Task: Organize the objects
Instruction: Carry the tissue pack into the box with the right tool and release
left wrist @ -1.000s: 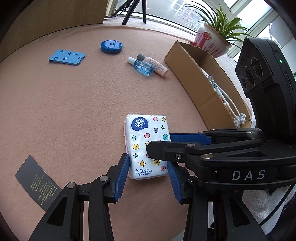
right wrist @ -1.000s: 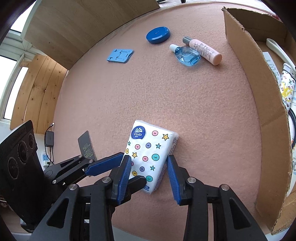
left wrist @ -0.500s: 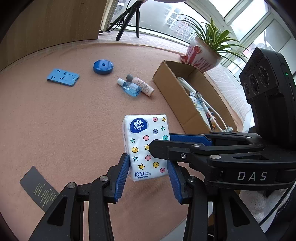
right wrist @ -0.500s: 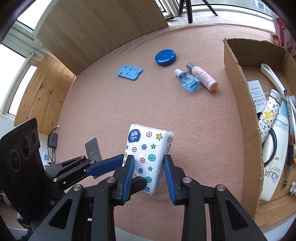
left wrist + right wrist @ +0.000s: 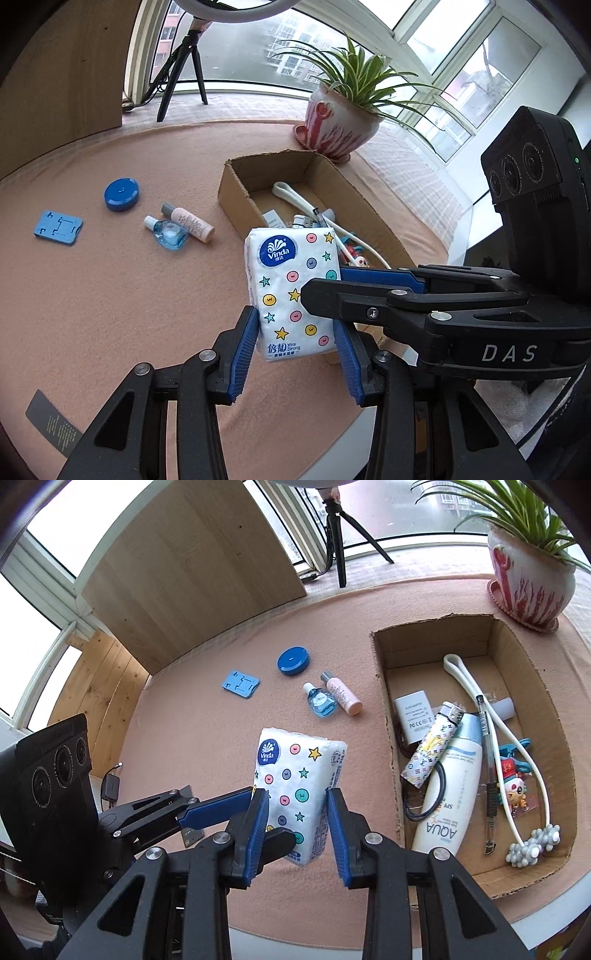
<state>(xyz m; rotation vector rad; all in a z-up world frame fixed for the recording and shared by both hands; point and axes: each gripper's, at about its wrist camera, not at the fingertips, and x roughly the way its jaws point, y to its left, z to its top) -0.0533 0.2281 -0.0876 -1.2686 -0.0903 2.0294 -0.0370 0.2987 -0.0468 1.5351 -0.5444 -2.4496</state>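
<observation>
Tissue pack (image 5: 295,295) hangs in the air above the pink worktop (image 5: 92,295), lifted clear of the felt and pinched from two directions. Left claw (image 5: 295,347) squeezes its lower sides between blue pads, and right claw (image 5: 297,821) clamps the same pack, crossing in from the side; each claw shows in the other's view. Just beyond the pack stands an open cardboard box (image 5: 388,709) holding a sunscreen tube (image 5: 448,790), a white charger (image 5: 413,716), a pen (image 5: 487,760), a white cord (image 5: 476,686) and small trinkets. Left on the worktop, well apart from the pack, lie a blue round case (image 5: 122,194), a blue flat holder (image 5: 58,228), a small blue bottle (image 5: 168,233) touching a pink bottle (image 5: 190,225), and a dark card (image 5: 51,424) near the front edge. Behind the box sits a potted plant (image 5: 338,125).
</observation>
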